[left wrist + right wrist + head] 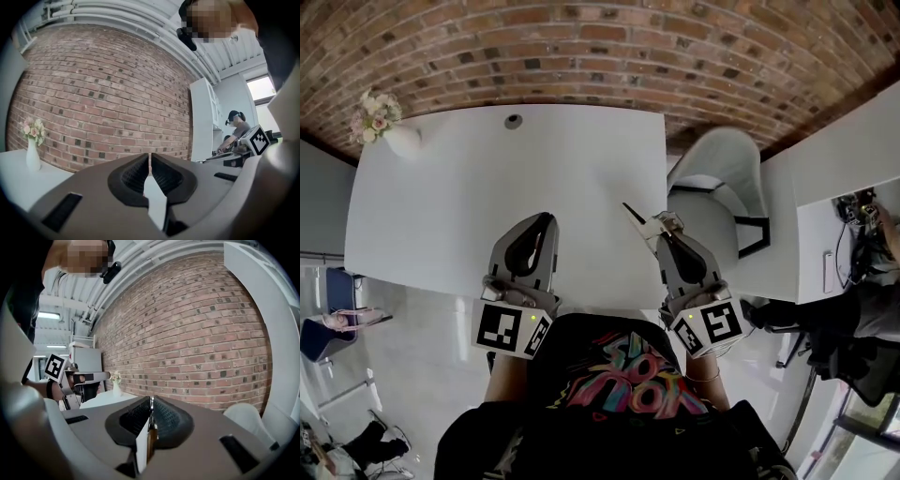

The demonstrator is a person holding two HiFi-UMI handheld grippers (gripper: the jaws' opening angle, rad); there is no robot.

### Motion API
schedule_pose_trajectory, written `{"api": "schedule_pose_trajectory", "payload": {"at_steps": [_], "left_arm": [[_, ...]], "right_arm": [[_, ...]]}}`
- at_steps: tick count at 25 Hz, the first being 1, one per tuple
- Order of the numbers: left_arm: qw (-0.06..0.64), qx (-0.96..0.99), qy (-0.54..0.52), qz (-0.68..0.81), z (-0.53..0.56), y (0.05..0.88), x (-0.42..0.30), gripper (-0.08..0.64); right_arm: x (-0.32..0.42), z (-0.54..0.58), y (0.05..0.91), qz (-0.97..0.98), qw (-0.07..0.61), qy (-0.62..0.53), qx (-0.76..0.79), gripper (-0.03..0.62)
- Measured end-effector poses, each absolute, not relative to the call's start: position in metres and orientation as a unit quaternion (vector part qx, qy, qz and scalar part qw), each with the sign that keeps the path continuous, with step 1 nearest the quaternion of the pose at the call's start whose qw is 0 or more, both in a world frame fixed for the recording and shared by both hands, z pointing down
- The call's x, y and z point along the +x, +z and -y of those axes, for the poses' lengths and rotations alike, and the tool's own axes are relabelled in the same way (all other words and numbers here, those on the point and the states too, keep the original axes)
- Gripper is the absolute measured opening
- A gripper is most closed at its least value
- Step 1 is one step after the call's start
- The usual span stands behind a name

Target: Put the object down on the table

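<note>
My right gripper (660, 231) is held above the white table (459, 197), near its front right corner. It is shut on a thin object (634, 215) whose dark pointed end sticks out toward the upper left. In the right gripper view the jaws (151, 404) close on a slim metal and brown piece (150, 437); what the object is cannot be made out. My left gripper (543, 221) hovers over the table's front edge. In its own view the jaws (149, 158) meet with nothing between them.
A white vase of flowers (387, 128) stands at the table's far left corner, and a round grommet (514, 121) sits near the far edge. A white chair (724, 178) is at the table's right, with a second table (839, 178) beyond. A brick wall lies behind.
</note>
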State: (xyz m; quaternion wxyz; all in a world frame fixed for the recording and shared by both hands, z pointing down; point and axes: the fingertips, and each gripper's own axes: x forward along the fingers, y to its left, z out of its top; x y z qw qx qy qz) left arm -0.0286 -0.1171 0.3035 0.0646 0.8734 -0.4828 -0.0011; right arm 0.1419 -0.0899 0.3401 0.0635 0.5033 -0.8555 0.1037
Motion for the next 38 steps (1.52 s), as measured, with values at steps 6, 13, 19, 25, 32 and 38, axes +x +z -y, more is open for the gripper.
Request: {"api": "schedule_pose_trajectory", "payload": {"at_steps": [6, 13, 19, 25, 32, 38], "left_arm": [[0.066, 0.863, 0.008, 0.501, 0.129, 0.306, -0.025, 0.037], [0.068, 0.860, 0.005, 0.506, 0.145, 0.303, -0.031, 0.037], [0.070, 0.863, 0.003, 0.501, 0.160, 0.298, -0.037, 0.036], [0.073, 0.865, 0.003, 0.497, 0.171, 0.299, -0.043, 0.037], [0.085, 0.868, 0.009, 0.489, 0.175, 0.309, -0.044, 0.037], [0.099, 0.870, 0.019, 0.483, 0.168, 0.327, -0.049, 0.037]], "right_arm": [[0.146, 0.112, 0.340, 0.868, 0.059, 0.108, 0.481, 0.038], [0.143, 0.129, 0.337, 0.872, 0.055, 0.120, 0.471, 0.038], [0.139, 0.143, 0.331, 0.868, 0.052, 0.125, 0.478, 0.038], [0.132, 0.154, 0.332, 0.866, 0.052, 0.128, 0.481, 0.038], [0.122, 0.162, 0.337, 0.870, 0.058, 0.137, 0.471, 0.038], [0.112, 0.158, 0.362, 0.872, 0.073, 0.162, 0.457, 0.038]]}}
